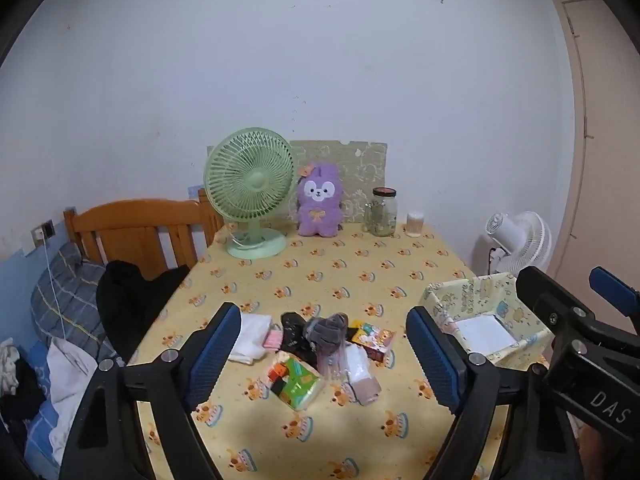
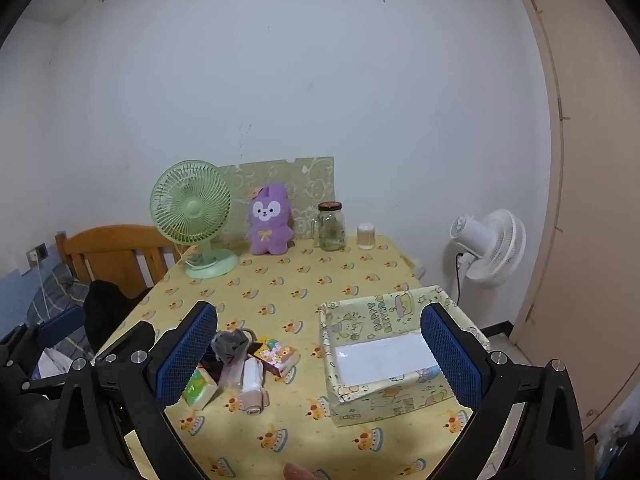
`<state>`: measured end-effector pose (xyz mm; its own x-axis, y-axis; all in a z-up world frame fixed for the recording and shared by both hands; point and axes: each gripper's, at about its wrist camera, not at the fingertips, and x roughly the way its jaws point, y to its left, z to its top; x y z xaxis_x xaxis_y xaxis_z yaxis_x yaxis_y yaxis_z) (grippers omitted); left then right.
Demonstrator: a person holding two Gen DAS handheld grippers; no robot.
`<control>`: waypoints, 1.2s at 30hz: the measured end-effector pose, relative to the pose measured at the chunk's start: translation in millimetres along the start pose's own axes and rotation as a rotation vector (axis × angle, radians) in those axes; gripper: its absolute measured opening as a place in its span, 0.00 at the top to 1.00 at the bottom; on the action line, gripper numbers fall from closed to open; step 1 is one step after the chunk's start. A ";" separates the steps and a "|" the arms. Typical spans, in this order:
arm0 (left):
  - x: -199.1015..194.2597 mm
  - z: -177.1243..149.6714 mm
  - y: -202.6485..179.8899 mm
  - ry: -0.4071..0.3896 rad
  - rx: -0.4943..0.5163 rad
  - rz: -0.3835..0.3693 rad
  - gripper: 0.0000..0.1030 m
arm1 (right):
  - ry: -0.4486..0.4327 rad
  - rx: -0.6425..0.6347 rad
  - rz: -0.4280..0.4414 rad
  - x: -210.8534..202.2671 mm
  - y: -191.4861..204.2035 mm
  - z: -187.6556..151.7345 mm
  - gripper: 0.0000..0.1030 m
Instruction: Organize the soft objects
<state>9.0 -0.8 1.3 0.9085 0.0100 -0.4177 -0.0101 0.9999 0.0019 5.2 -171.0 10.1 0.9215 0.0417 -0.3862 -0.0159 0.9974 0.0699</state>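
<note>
Left gripper (image 1: 324, 354) and right gripper (image 2: 318, 354), jaws spread wide and holding nothing, above the yellow cake-print tabletop (image 1: 320, 272). Heap of soft items, topped by a grey sock (image 1: 326, 328), lies just left of the open paper-wrapped cardboard box (image 2: 384, 360).

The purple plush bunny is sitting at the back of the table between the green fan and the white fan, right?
Not quite. In the right wrist view the purple plush bunny sits between the green fan and the glass jar; the white fan stands off the table.
</note>
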 end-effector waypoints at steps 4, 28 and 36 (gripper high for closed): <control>6.7 2.1 -3.6 0.003 0.001 0.006 0.18 | -0.006 -0.019 -0.020 3.2 3.7 0.0 0.00; 18.5 7.1 -7.1 0.007 0.001 0.005 0.18 | 0.017 -0.018 -0.012 19.3 4.8 7.0 0.00; 19.1 6.9 -5.0 0.013 0.003 0.000 0.18 | 0.043 -0.017 0.004 22.5 7.4 7.5 0.00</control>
<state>29.3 -5.6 -0.5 0.9031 0.0102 -0.4293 -0.0092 0.9999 0.0044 28.7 -163.1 8.8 0.9040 0.0473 -0.4249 -0.0260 0.9981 0.0558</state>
